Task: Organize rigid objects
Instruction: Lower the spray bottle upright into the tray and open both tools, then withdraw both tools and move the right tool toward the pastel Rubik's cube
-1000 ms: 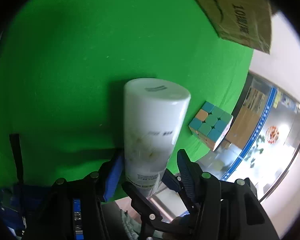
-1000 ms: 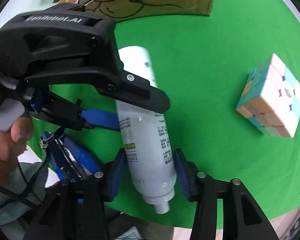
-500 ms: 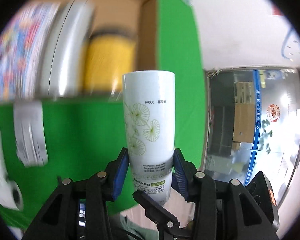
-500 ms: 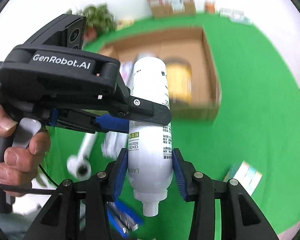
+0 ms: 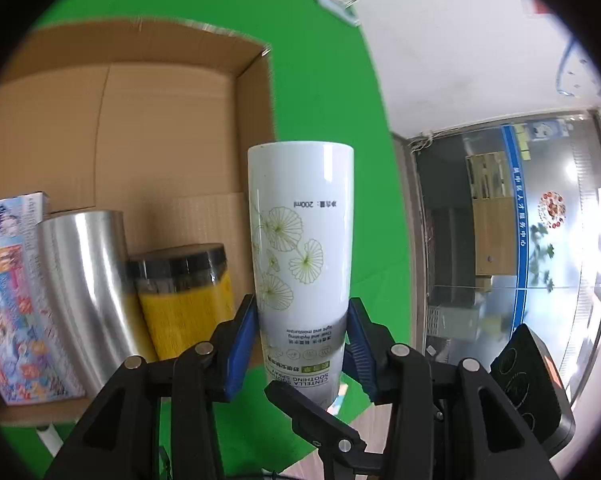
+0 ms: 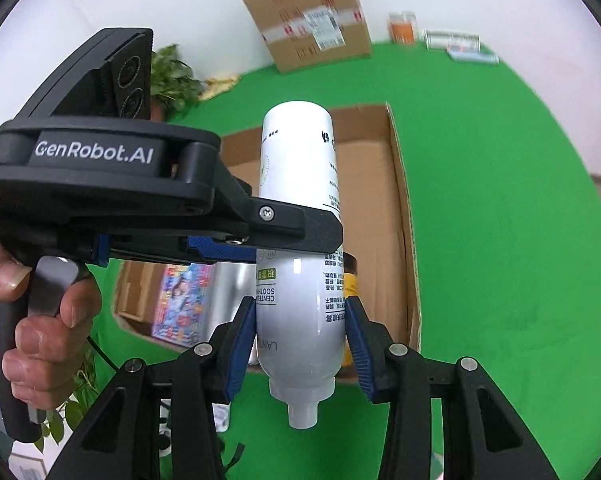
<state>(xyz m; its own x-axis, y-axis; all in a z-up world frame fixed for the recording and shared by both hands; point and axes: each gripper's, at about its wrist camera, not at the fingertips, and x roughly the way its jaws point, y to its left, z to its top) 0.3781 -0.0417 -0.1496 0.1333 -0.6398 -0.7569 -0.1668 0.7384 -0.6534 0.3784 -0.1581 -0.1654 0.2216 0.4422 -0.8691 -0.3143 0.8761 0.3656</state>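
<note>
**White spray bottle held by both grippers over the open box**

Left gripper (image 5: 302,350): blue pads (image 5: 242,344) pressed against both sides of the white spray bottle (image 5: 302,240), near its printed lower label. Jaws narrowed to the bottle's width. The bottle runs straight out ahead of the fingers, flat base farthest away, leaf-print drawings facing the camera.

Right gripper (image 6: 302,344): fingers (image 6: 242,344) on either side of the same bottle (image 6: 298,280), low on the body, just above the neck. The left pad meets the bottle; on the right a sliver of gap may remain, cannot tell for sure. The nozzle end points back toward the camera, below the fingertips.

From the right wrist view, the left gripper's black body (image 6: 100,184) crosses in from the left of the fingers, clamped on the bottle farther along, beyond the right gripper's own pads. The person's hand (image 6: 40,320) wraps its handle.

Cardboard box (image 5: 160,128) lies open beyond and left of the left fingers. Inside it, left of the bottle: a yellow jar with a dark lid (image 5: 184,288), a shiny metal cylinder (image 5: 80,280), and a colourful printed carton (image 5: 8,280), side by side. The bottle is above the box's right-hand part, not resting in it.

Green cloth (image 6: 500,200) under the box. A taped carton (image 6: 312,20) stands at the far edge.
</note>
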